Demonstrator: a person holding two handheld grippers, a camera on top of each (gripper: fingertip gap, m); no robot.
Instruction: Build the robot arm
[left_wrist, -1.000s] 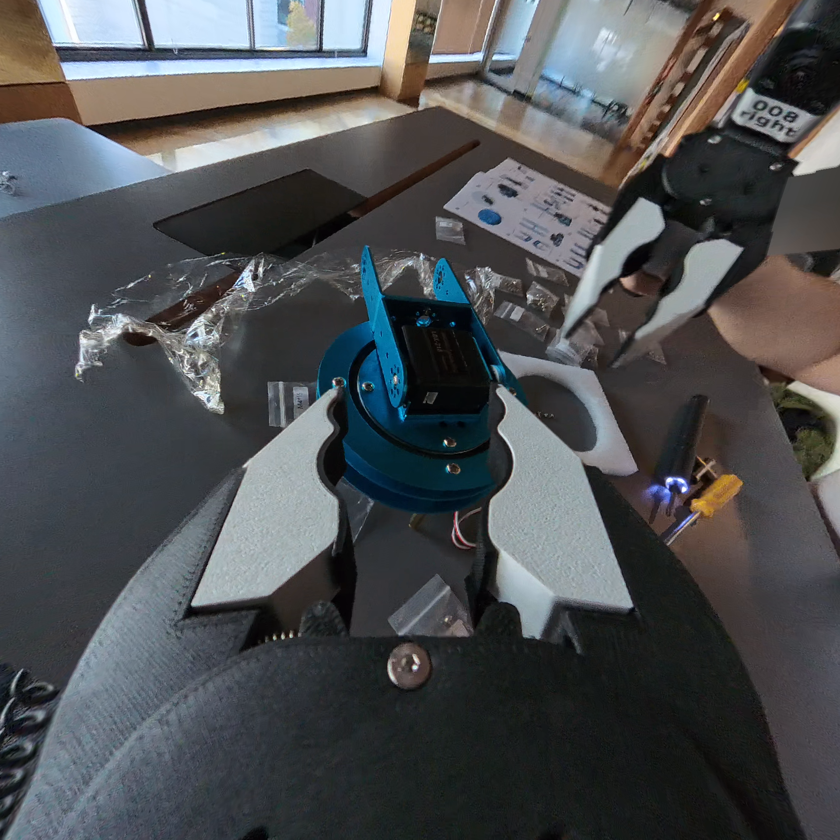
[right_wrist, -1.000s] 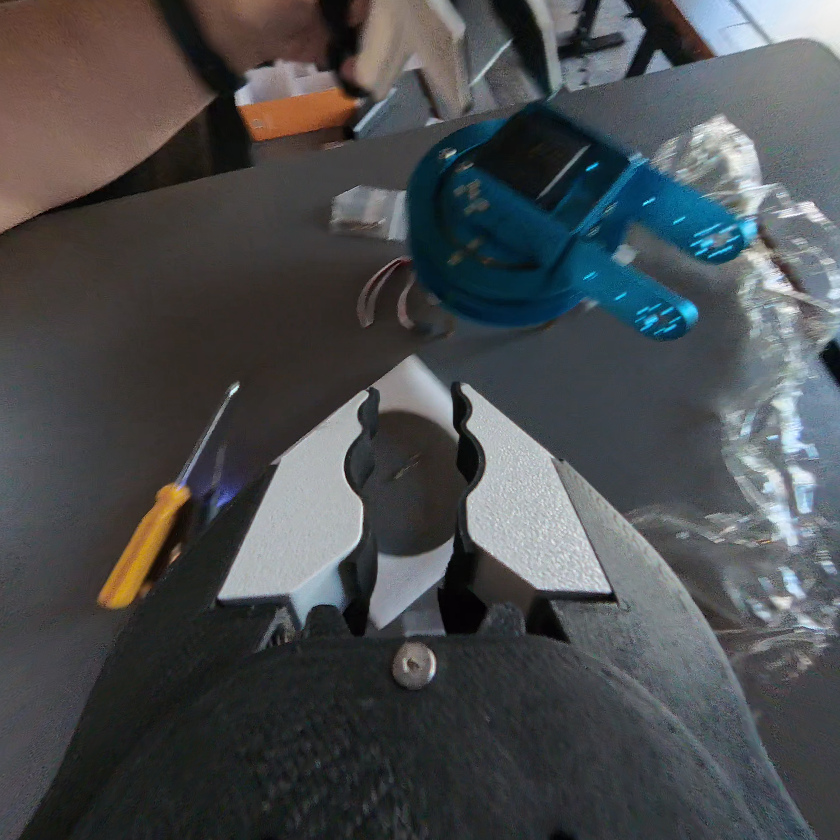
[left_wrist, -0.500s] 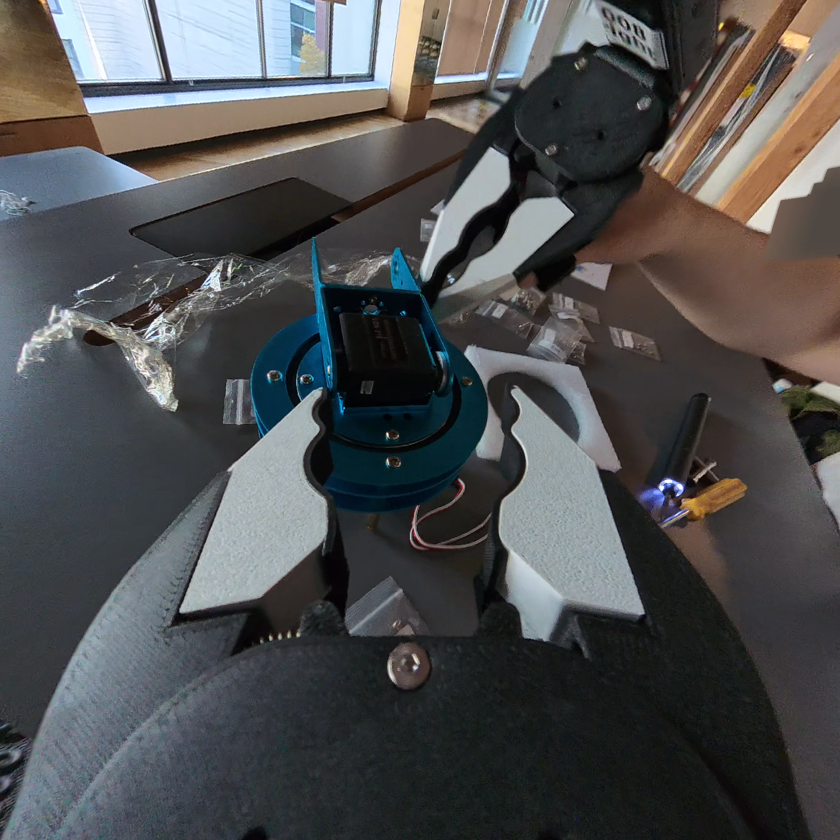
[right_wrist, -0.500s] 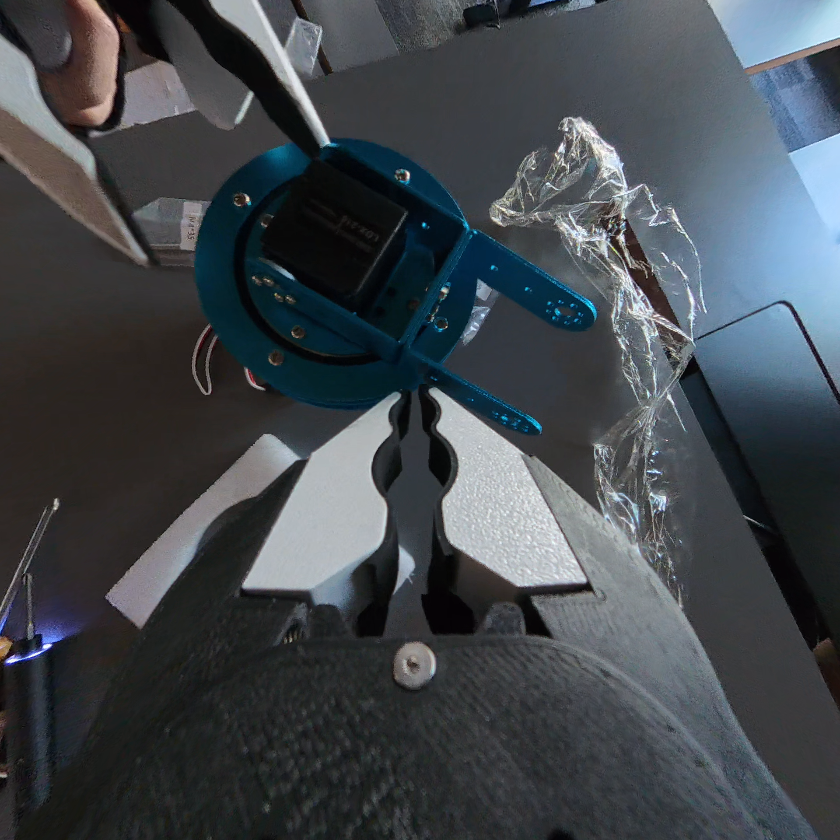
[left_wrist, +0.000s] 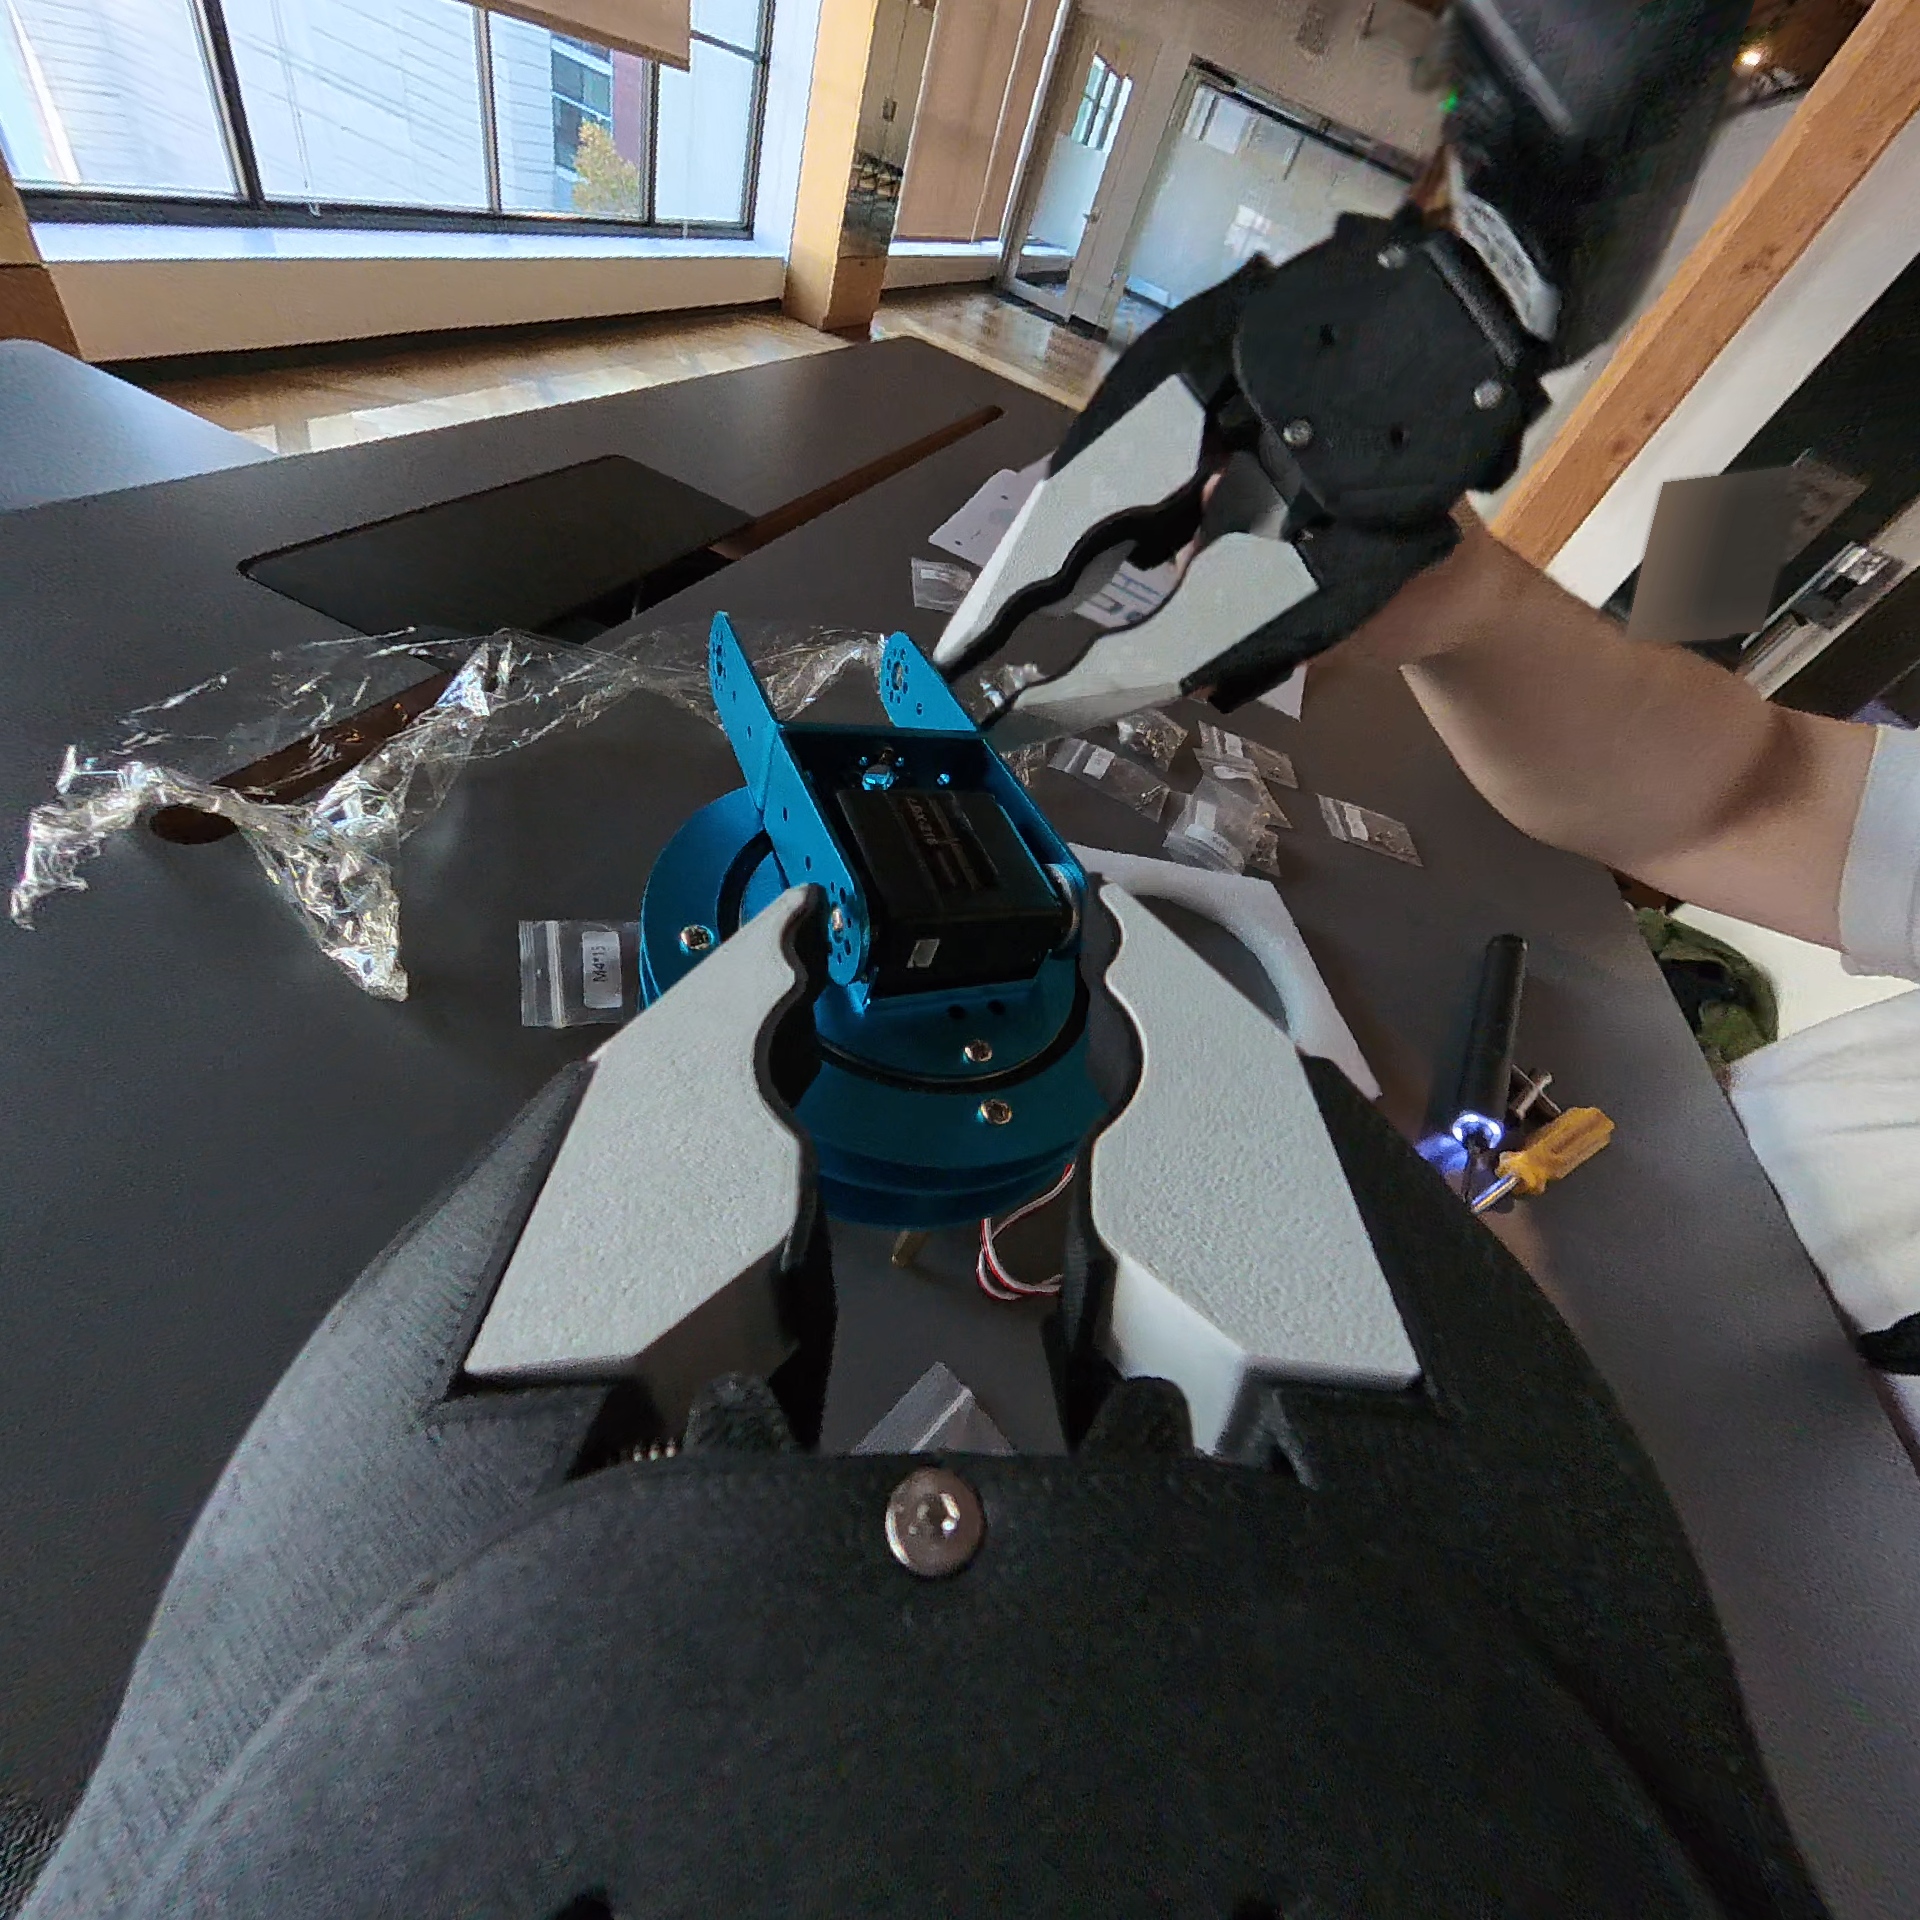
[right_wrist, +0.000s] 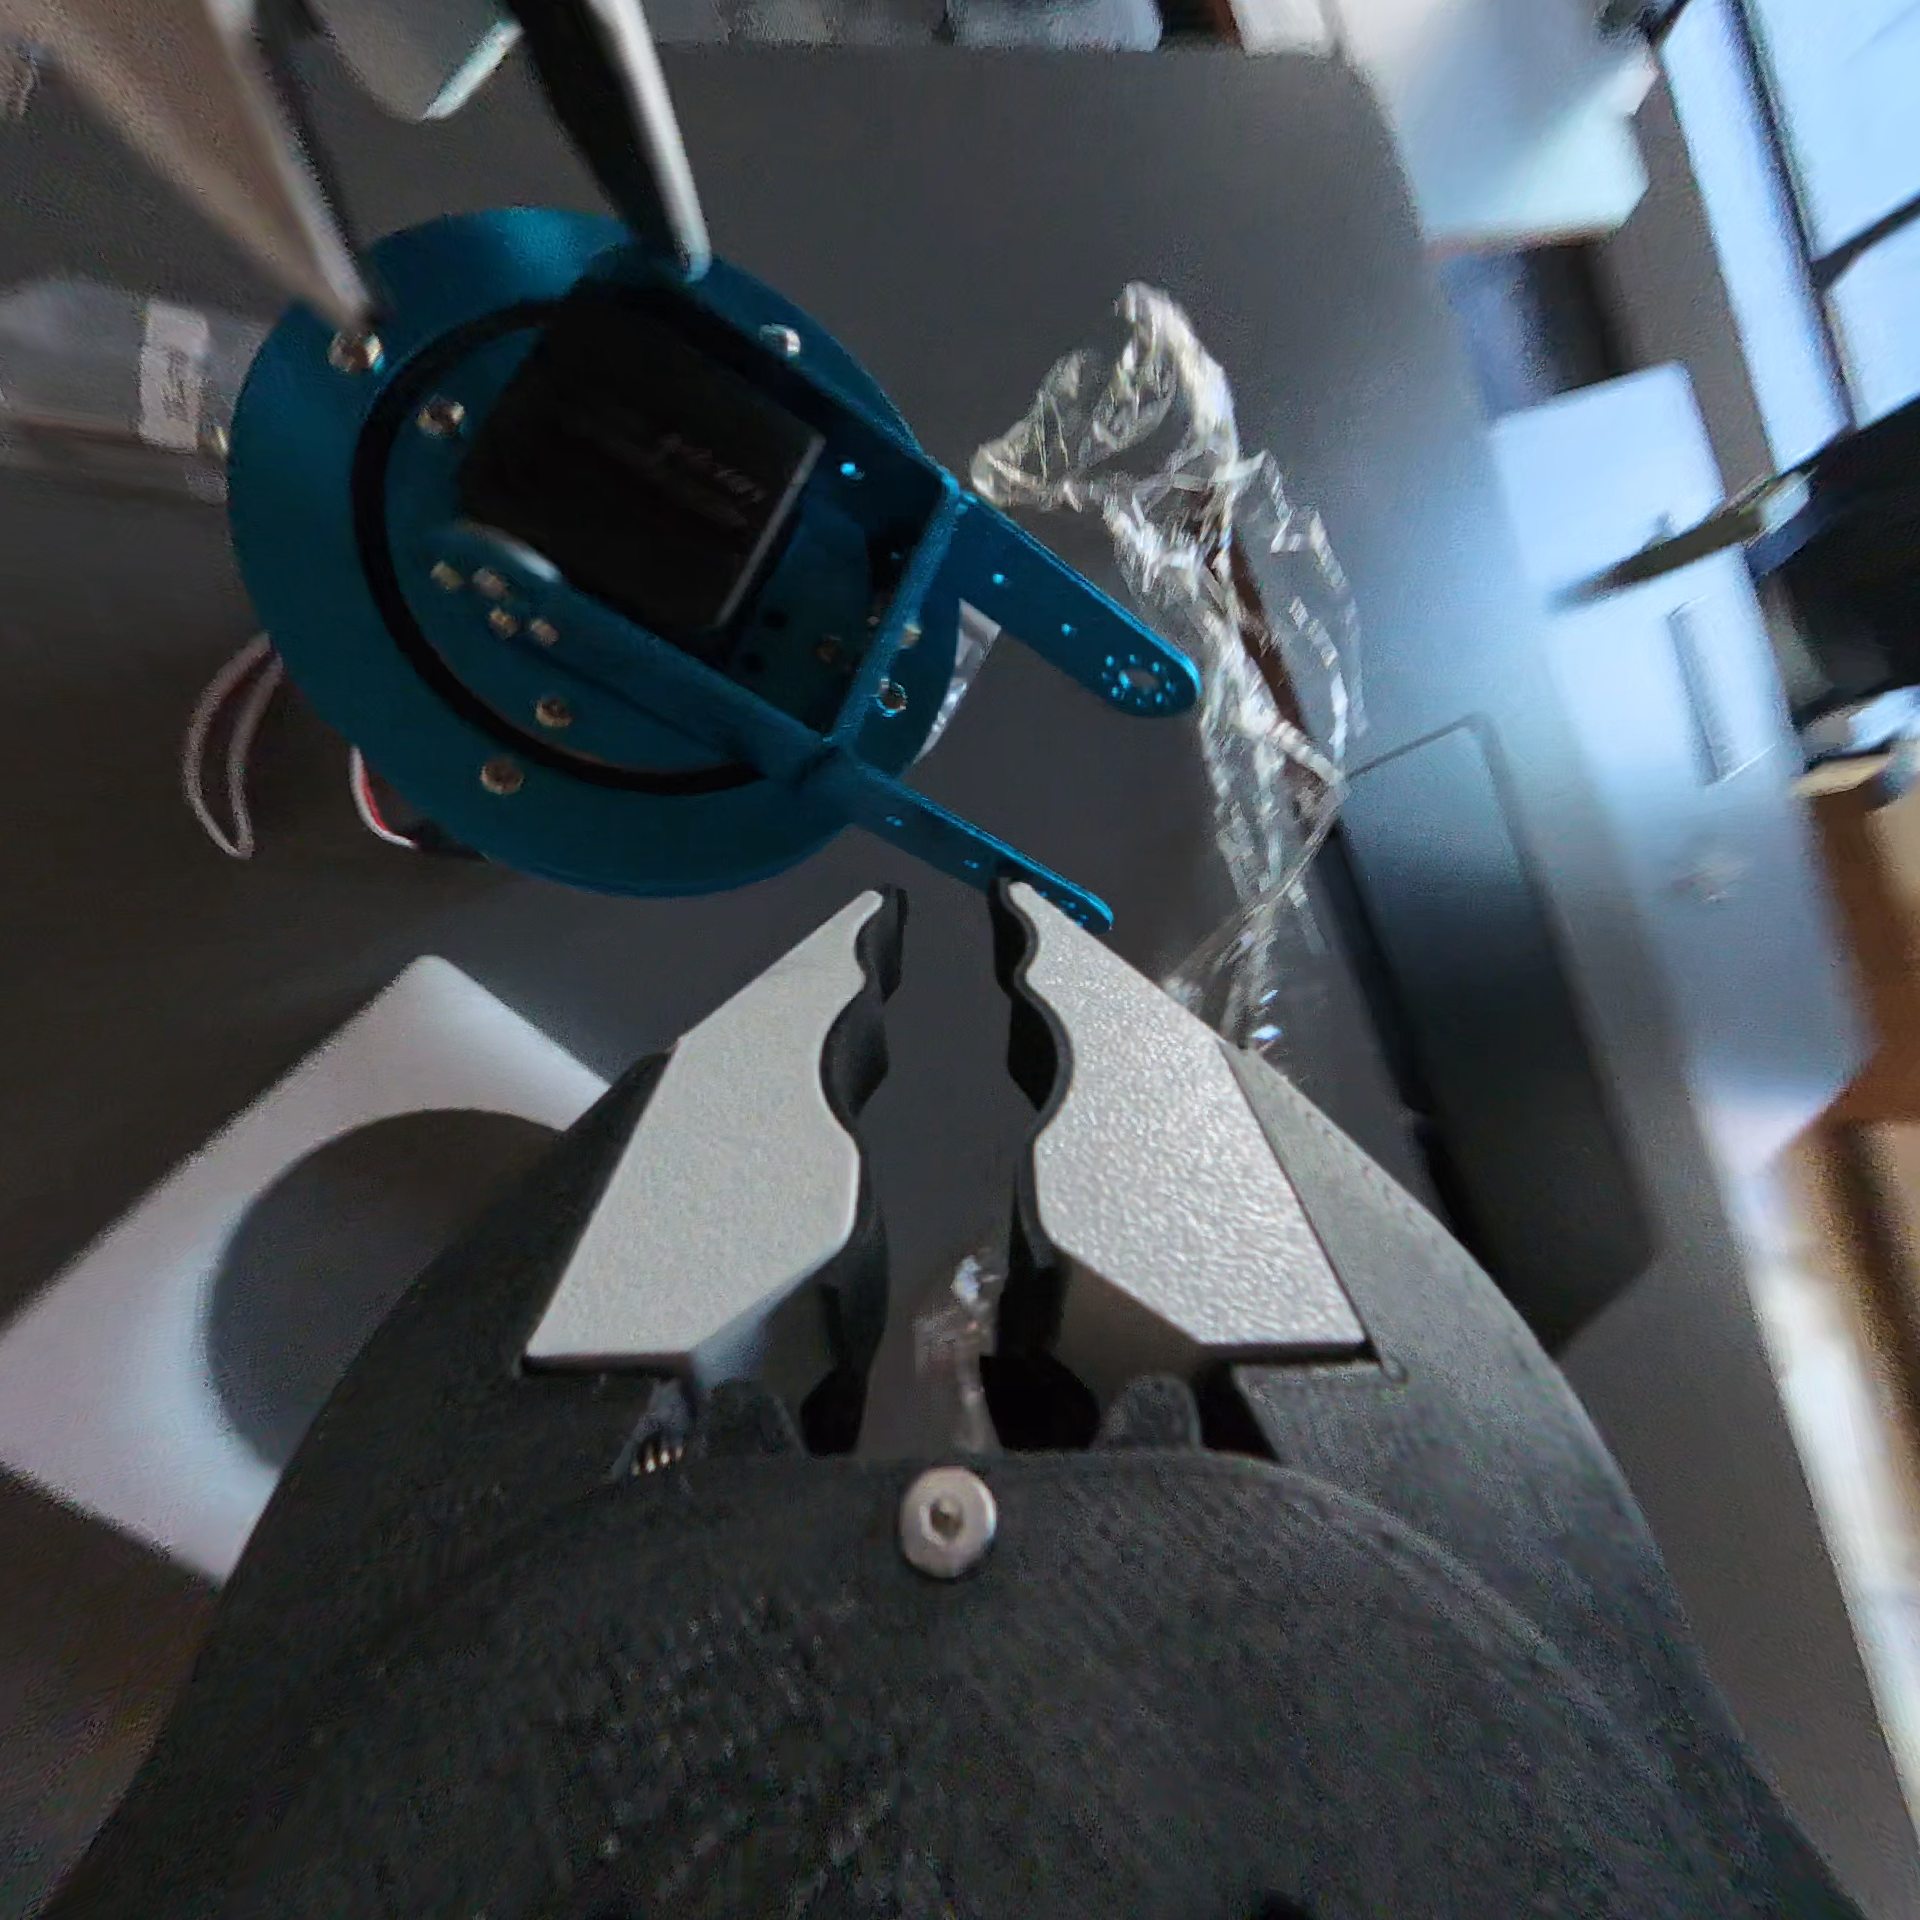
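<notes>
A blue round metal base (left_wrist: 935, 1122) carries a black servo (left_wrist: 935, 862) in a blue two-eared bracket and stands on the dark table. My left gripper (left_wrist: 956, 904) is open, one finger on each side of the servo and bracket, close against them. My right gripper (right_wrist: 945, 899) is narrowly open and empty, and its right fingertip touches the end of the nearer bracket ear (right_wrist: 997, 852). In the left wrist view the right gripper (left_wrist: 966, 691) hovers beside the right ear (left_wrist: 904, 675). The right wrist view is blurred.
Crumpled clear plastic wrap (left_wrist: 332, 831) lies left of the base. A white foam piece (left_wrist: 1288, 966), small parts bags (left_wrist: 1195, 790), a black powered screwdriver (left_wrist: 1486, 1029) and a yellow screwdriver (left_wrist: 1558, 1143) lie to the right. A person's forearm (left_wrist: 1610, 748) reaches in from the right. Between my right fingertips and the white foam piece (left_wrist: 1288, 966) there is roughly 20 cm.
My left gripper has re-centred on the servo bracket and its jaws have narrowed. My right gripper has swung in to the bracket ears; its jaws, almost shut half a second ago, have parted slightly.
</notes>
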